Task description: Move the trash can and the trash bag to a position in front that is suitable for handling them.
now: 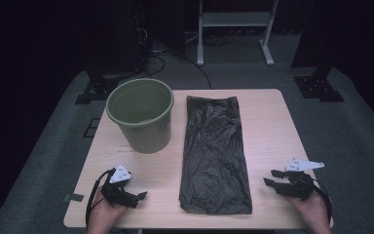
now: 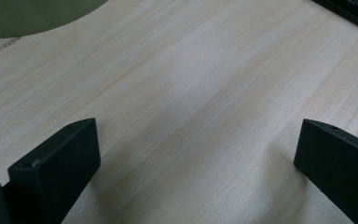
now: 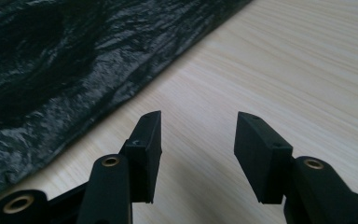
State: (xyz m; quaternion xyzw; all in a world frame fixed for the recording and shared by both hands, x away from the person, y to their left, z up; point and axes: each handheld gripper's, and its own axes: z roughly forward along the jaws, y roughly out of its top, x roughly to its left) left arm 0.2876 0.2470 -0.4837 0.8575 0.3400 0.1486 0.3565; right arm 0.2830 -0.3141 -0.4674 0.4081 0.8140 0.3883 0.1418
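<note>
A black plastic bag (image 1: 215, 153) lies flat down the middle of the light wood table (image 1: 268, 122). To its left stands an olive green bucket (image 1: 141, 114), upright with nothing visible inside. My left gripper (image 1: 137, 199) rests near the front left edge, jaws wide apart over bare wood (image 2: 191, 154), holding nothing. My right gripper (image 1: 271, 177) hovers at the front right, pointing toward the bag's right edge (image 3: 74, 74). Its jaws (image 3: 198, 135) stand partly apart with only table between them.
A strip of the bucket's base (image 2: 32, 16) shows at the top left of the left gripper view. Beyond the table lie grey floor mats, black stand bases (image 1: 316, 85) and a white frame (image 1: 233, 29).
</note>
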